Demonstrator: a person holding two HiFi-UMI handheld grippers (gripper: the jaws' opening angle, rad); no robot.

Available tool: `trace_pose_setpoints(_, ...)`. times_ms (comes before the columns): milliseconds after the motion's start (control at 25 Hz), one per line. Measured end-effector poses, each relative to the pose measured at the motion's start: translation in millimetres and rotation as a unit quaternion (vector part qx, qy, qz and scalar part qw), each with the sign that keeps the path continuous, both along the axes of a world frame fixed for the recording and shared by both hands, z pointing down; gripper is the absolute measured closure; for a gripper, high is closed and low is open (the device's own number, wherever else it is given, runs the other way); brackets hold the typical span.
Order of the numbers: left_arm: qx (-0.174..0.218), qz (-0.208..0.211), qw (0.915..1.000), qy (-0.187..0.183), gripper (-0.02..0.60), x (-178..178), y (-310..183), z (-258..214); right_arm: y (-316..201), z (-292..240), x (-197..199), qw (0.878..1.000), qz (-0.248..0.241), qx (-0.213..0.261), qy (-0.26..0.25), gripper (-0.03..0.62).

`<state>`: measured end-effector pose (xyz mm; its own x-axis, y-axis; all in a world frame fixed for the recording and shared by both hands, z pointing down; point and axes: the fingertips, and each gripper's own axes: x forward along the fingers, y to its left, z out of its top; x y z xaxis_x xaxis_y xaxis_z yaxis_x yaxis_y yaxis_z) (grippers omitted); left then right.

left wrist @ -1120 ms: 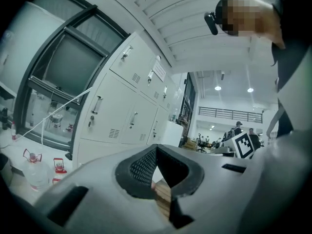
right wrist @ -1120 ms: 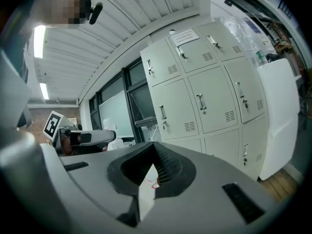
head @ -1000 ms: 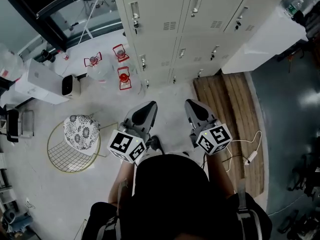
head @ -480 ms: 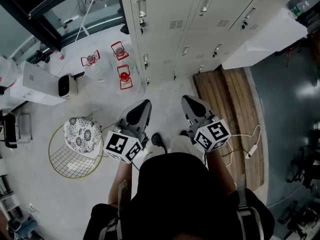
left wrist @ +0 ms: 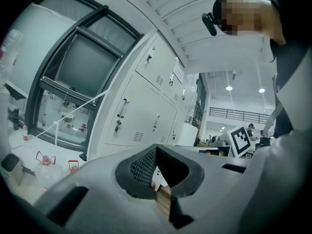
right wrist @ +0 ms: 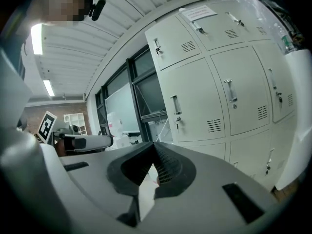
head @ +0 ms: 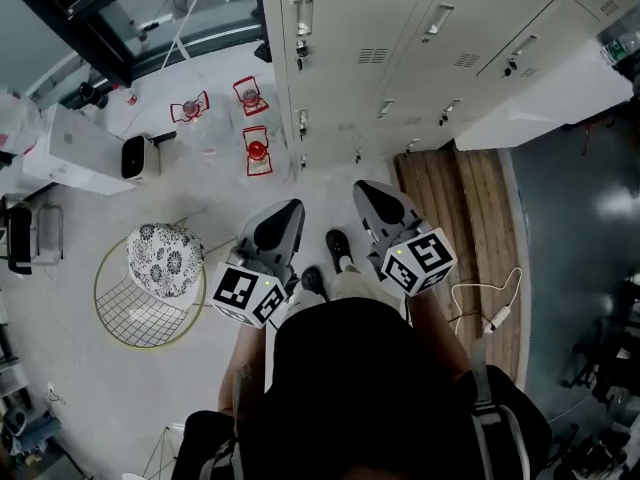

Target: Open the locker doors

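Both the left gripper (head: 283,214) and the right gripper (head: 371,194) have their jaws together, empty. The lockers (head: 400,58), doors closed, now stand nearer than a second ago, ahead of both grippers

Cream locker doors (head: 370,8), upright (vented); all shut

Grey tools (head: 288,208) (head: 364,187) carry black-and-white marker cubes (head: 249,294); black top (head: 350,388).
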<state>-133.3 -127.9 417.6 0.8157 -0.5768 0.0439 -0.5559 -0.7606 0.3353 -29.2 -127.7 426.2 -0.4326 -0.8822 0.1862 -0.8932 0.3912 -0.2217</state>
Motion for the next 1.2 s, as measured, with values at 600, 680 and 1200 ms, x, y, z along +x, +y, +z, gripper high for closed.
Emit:
trace_pose_setpoints(600,0.017,-0.125,0.992,-0.004,0.566,6,-69,-29,-133,-30,10,0.997,-0.072,0.038,0.014,0.589)
trace_pose_setpoints(680,0.015,-0.138,0.9904,0.001,0.566,10,-74,-30,-147,-32,11,0.995,-0.085,0.042,0.018,0.589)
trace_pose_setpoints(1200,0.013,-0.213,0.9769,-0.007,0.566,17,-96,-28,-220,-44,11,0.987,-0.14,0.076,0.03,0.586)
